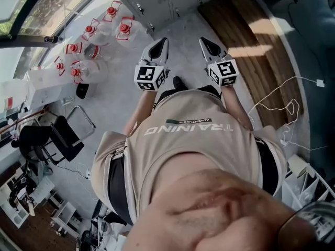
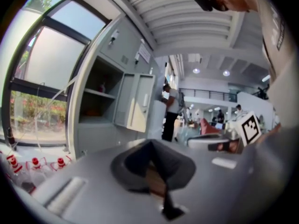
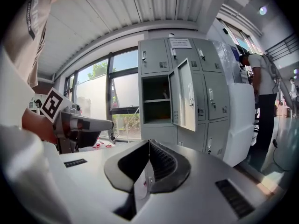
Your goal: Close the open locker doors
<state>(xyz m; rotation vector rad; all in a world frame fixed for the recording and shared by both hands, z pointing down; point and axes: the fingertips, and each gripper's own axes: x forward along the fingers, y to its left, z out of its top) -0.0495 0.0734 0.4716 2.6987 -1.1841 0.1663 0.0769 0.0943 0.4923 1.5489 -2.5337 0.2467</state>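
A bank of grey lockers (image 3: 201, 92) stands a few steps ahead. One middle-row door (image 3: 184, 94) hangs open and shows an empty compartment (image 3: 156, 99) with a shelf. The same open door (image 2: 135, 101) and compartment (image 2: 98, 92) appear in the left gripper view. My left gripper (image 2: 152, 144) is shut with nothing in it, and so is my right gripper (image 3: 148, 143). In the head view the left gripper (image 1: 159, 43) and right gripper (image 1: 205, 42) are held side by side in front of my body, short of the lockers (image 1: 157, 4).
Several water jugs with red caps (image 1: 97, 35) stand on the floor by the window, left of the lockers. A person (image 3: 261, 101) stands to the right of the lockers beside a white unit (image 3: 240, 120). Wooden flooring (image 1: 256, 56) and a white cable (image 1: 282, 109) lie at my right.
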